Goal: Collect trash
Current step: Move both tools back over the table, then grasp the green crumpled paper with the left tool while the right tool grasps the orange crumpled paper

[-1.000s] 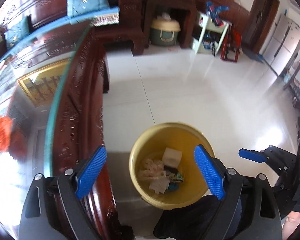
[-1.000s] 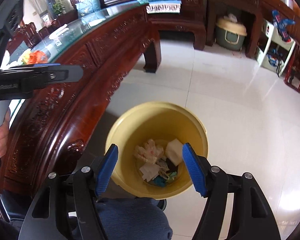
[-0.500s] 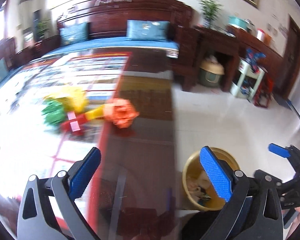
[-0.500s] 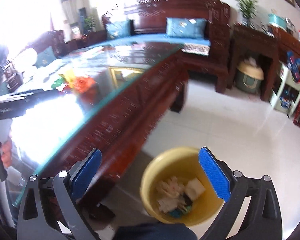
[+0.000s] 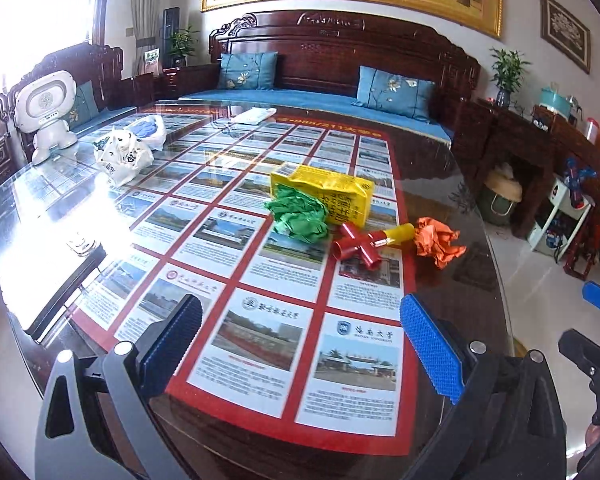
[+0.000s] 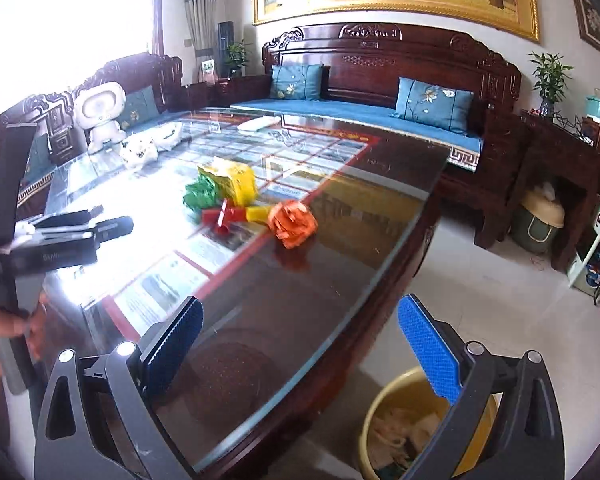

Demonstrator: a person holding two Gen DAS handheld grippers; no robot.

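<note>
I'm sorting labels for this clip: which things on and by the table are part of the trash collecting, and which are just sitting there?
Part of the job:
- orange paper wad
- green paper wad
- yellow carton
- red-and-yellow tube piece
- yellow bin on the floor

Just lying about:
- white robot toy
- white figurine
- white remote
- blue cushions

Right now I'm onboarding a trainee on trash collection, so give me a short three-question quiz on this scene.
1. True or false: the left gripper holds something.
2. Which crumpled paper lies nearest the table's floor-side edge: A) green paper B) orange paper?
3. Fill in: the yellow bin stands on the ____.

Key: 1 false, both it and the right gripper are open and empty; 2 B; 3 floor, beside the table.
</note>
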